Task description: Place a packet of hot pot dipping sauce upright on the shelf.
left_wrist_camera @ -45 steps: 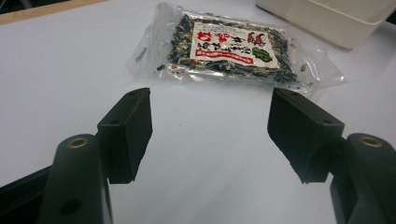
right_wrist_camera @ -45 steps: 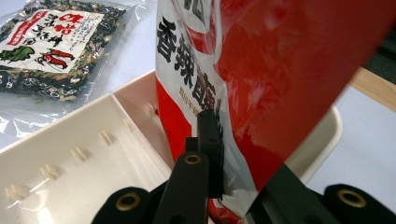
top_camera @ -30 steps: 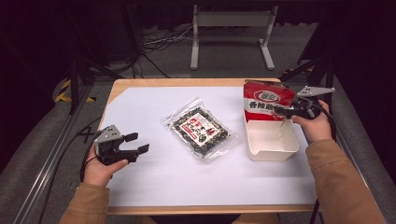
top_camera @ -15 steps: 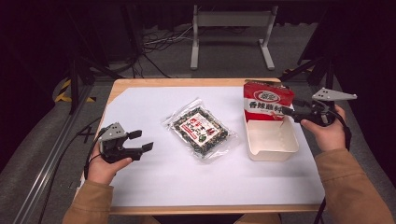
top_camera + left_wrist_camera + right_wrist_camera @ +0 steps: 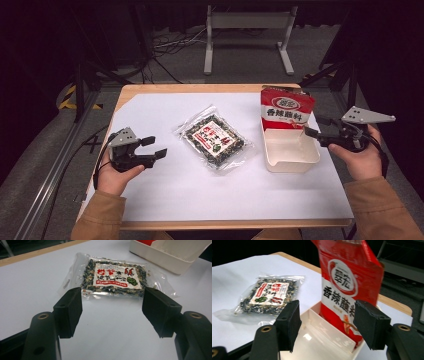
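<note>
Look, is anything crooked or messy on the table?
Nothing is spilled or broken. The clear seaweed packet lies flat but at a slant on the white table. The red pouch stands upright in the far end of the white box.

A white sheet (image 5: 210, 190) covers the wooden table (image 5: 200, 88); beyond its far edge, a white metal stand (image 5: 247, 37) and tangled cables (image 5: 170, 47) sit on grey floor.
</note>
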